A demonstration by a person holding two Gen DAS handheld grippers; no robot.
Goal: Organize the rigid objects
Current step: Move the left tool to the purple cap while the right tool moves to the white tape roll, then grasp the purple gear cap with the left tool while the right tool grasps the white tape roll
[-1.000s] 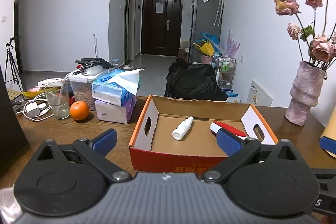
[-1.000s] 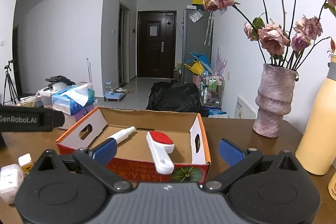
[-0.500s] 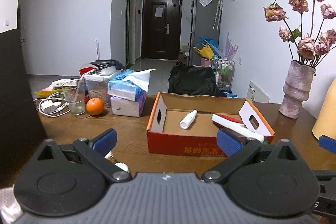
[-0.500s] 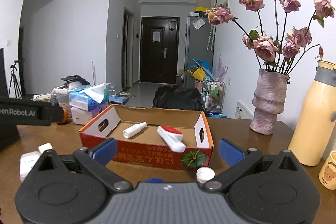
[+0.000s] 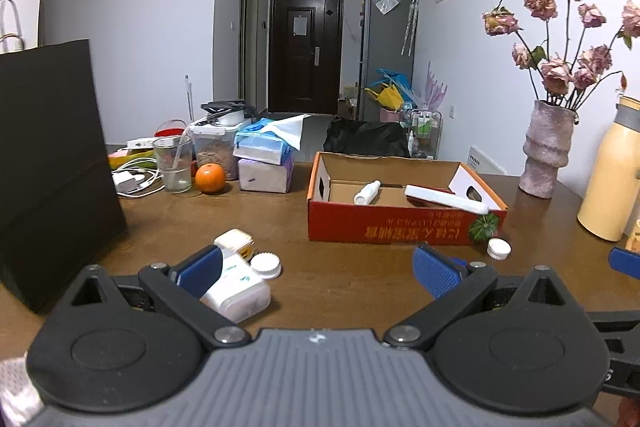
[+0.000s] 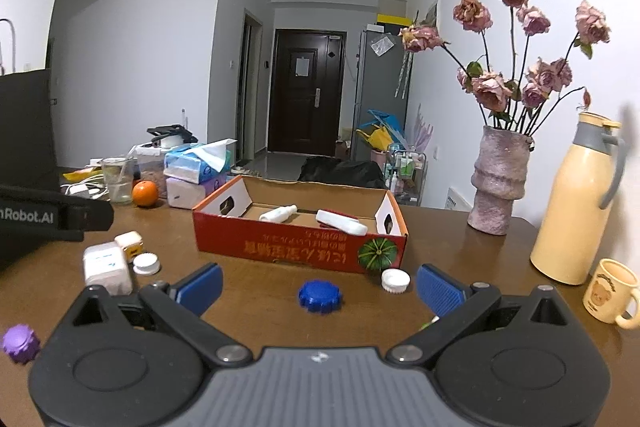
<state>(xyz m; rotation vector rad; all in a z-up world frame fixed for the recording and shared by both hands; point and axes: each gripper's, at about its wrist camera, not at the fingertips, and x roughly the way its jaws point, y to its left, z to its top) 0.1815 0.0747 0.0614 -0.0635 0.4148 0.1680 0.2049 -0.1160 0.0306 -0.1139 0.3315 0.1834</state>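
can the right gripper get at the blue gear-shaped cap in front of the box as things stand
Probably yes. The blue cap lies flat on bare table ahead of the open right gripper, roughly centred between its fingers, with nothing between them. The white cap sits clear to the side.

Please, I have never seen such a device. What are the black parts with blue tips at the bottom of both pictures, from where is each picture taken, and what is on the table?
A person holds a hand tool with a two-finger claw in each hand; a camera on each looks forward along the blue fingers. One picture comes from the left claw, one from the right claw. Both are open and hold nothing. On the wooden table stands a red cardboard box containing a white bottle and a red-and-white brush. Before it lie a blue cap, white caps and small white containers.
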